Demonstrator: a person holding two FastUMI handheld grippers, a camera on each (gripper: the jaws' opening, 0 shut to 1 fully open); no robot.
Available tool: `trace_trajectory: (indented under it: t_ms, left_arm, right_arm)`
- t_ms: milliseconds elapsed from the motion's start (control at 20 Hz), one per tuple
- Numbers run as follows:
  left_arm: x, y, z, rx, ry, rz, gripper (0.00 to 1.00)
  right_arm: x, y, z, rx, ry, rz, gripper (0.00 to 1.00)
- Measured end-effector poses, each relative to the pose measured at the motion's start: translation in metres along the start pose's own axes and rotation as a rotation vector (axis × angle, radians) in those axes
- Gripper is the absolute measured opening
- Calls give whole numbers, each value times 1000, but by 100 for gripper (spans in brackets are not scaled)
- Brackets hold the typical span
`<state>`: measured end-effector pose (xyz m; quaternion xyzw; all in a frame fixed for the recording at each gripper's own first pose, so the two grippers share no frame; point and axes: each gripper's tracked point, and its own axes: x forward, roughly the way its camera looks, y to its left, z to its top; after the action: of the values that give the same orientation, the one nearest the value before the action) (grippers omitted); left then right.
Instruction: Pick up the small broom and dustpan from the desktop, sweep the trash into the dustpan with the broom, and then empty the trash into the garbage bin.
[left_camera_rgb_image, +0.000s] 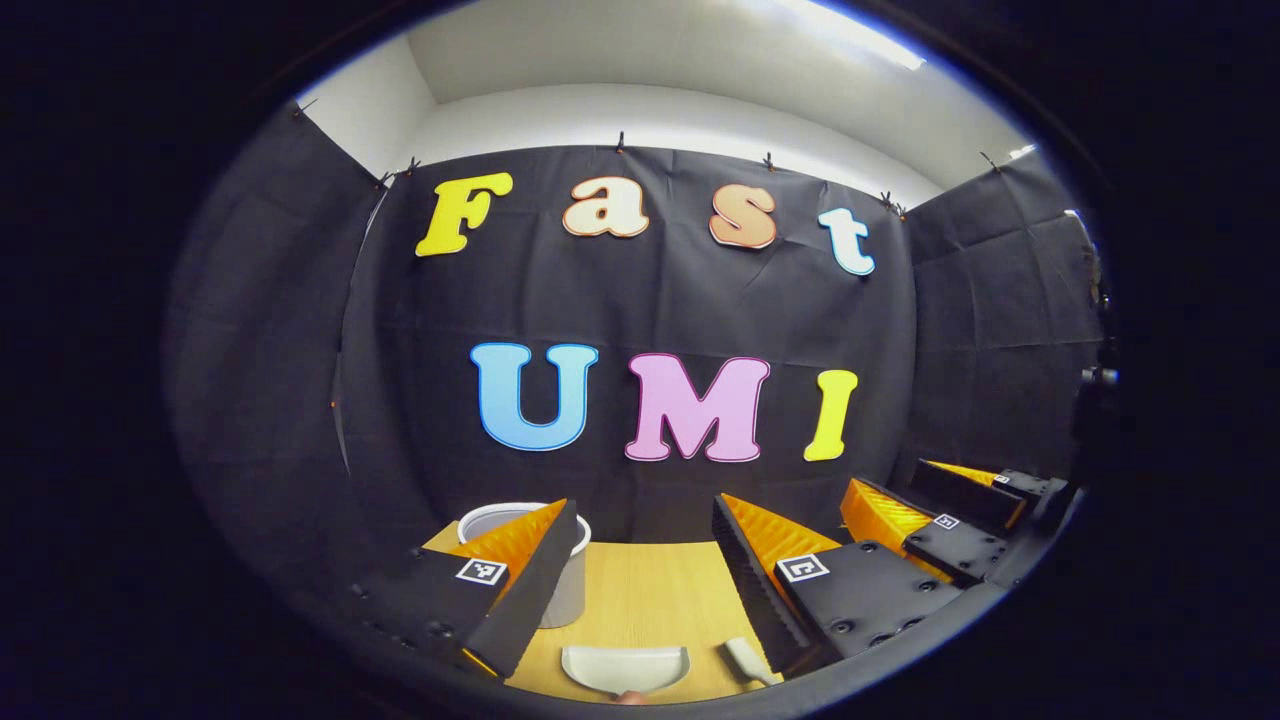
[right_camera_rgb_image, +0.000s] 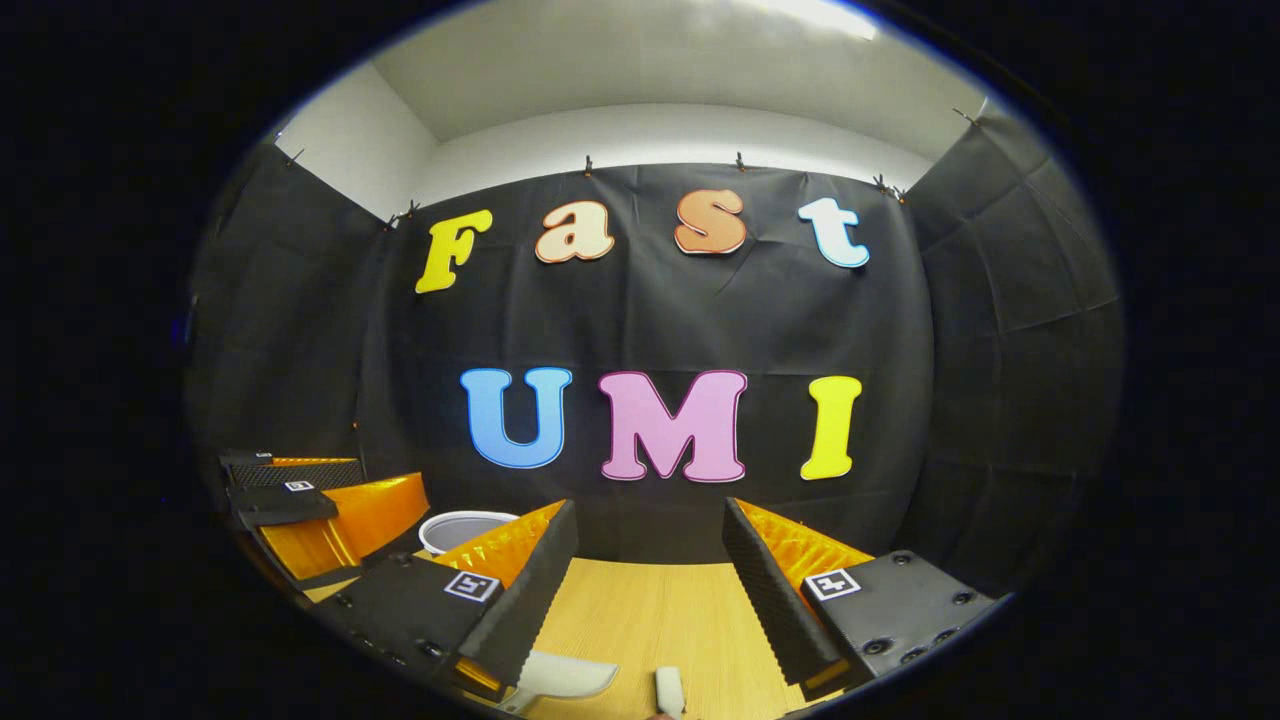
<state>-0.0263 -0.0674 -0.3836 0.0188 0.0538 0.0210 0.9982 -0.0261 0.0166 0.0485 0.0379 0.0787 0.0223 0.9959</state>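
Both jaws stand apart, empty, above the desktop (left_camera_rgb_image: 650, 590). Pickup hasn't begun: the dustpan (left_camera_rgb_image: 625, 668) lies below the left gripper (left_camera_rgb_image: 645, 570), the broom (right_camera_rgb_image: 668, 690) below the right gripper (right_camera_rgb_image: 650, 580). Each must descend and close.

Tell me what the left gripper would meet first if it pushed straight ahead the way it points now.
Judging by the left gripper view, the left gripper, jaws apart, points over the wooden desktop at the black cloth wall. Dustpan, broom and bin sit below or aside, so probably the wall, though depth is unclear.

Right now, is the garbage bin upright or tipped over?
Upright: the garbage bin stands on the desktop with its open rim facing up. Its contents are hidden.
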Motion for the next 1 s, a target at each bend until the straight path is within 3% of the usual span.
trace_trajectory:
  t_ms: [500, 1000]
  left_arm:
    - [-10, 2, -2, 1, 1, 19, 81]
    - [-16, 0, -14, -16, 29, 33, 80]
  right_arm:
    - [-10, -7, 14, -35, -38, 3, 94]
    - [-14, -21, 0, -16, 5, -13, 95]
